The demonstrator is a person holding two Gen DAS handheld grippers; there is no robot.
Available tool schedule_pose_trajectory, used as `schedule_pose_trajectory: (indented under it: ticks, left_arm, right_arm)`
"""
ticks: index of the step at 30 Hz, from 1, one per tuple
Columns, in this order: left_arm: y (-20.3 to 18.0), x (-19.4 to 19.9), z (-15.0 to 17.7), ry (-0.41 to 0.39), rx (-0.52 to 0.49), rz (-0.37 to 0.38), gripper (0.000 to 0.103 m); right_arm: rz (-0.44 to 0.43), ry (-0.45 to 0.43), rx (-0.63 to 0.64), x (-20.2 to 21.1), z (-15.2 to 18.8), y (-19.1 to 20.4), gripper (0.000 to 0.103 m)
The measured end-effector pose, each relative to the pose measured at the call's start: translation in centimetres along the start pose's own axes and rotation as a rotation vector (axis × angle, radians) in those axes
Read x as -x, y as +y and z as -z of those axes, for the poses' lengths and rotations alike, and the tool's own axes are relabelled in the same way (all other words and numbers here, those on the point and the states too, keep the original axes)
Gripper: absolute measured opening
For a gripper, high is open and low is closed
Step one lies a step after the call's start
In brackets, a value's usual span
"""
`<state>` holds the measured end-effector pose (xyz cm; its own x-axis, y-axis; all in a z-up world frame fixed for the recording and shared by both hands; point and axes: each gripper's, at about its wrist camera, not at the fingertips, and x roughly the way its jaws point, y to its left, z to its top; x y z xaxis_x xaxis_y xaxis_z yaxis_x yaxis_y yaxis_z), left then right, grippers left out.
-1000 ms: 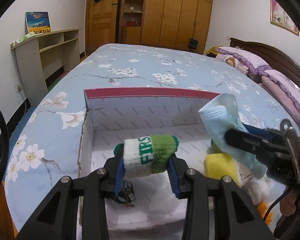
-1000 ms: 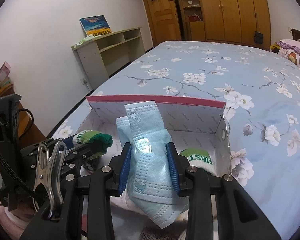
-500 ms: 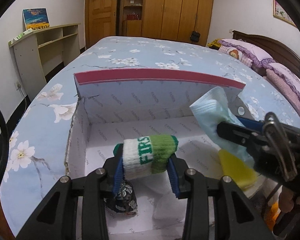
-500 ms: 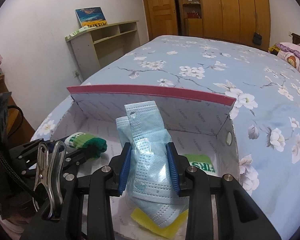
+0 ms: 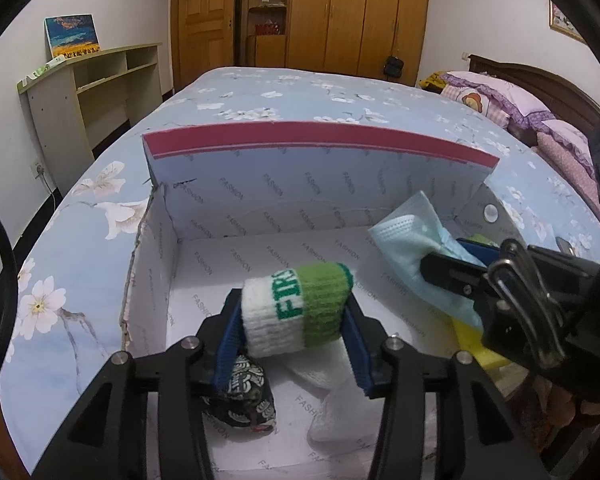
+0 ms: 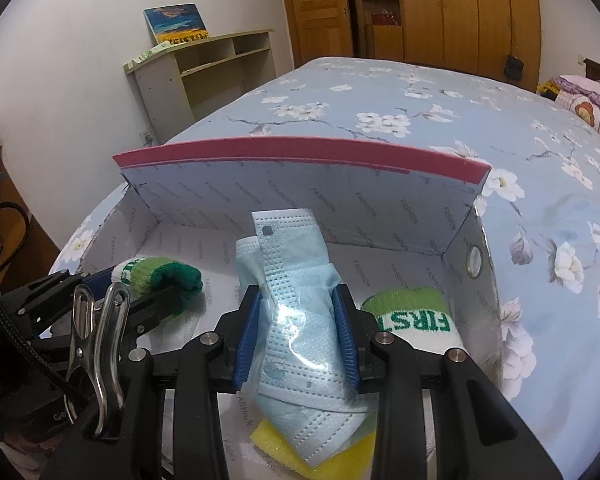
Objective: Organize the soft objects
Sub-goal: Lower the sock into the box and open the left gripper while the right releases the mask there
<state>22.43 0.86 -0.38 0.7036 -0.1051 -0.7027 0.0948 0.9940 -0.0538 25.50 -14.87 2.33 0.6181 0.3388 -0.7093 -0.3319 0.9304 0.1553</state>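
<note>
1. Cardboard box (image 5: pixel 260 200), open on the bed (image 5: pixel 284 96); I hover over it.
2. Face mask (image 6: pixel 300 320): right gripper (image 6: pixel 298 330) clamps it; may snag.
3. Rolled sock (image 5: pixel 296 308): left gripper (image 5: pixel 292 340) jaws just widened, pads seemingly touching; could tumble outside.

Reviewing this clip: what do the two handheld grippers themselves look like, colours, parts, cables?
Both the left gripper and the right gripper have matte black angular finger arms with silver screw heads and ribbed blue pads. A silver metal spring clip is fixed to the left one's side, and a black braided cable runs beside it. No sleeves are visible.
</note>
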Motion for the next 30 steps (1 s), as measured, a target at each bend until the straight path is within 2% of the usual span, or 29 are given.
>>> schedule_pose_trajectory:
  ticks: [6, 14, 21, 26, 30]
  left_arm:
    - [-0.3, 0.1, 0.1, 0.002, -0.005, -0.002, 0.052]
    - [-0.2, 1.1, -0.1, -0.012, 0.000, 0.007, 0.057]
    - [-0.3, 2.3, -0.2, -0.026, 0.005, 0.018, 0.058]
    - [-0.1, 3.2, -0.2, -0.030, 0.015, 0.035, 0.058]
    - [-0.2, 4.0, 0.0, -0.034, 0.012, 0.031, 0.058]
  right_arm:
    - [-0.003, -0.002, -0.003, 0.0, 0.0, -0.1, 0.036]
    - [-0.018, -0.018, -0.026, 0.7, -0.3, -0.4, 0.046]
    - [-0.029, -0.038, -0.035, 1.7, -0.6, -0.4, 0.048]
    - [-0.030, -0.051, -0.012, 2.4, -0.9, 0.1, 0.060]
    - [-0.039, -0.063, -0.005, 3.2, -1.0, 0.6, 0.060]
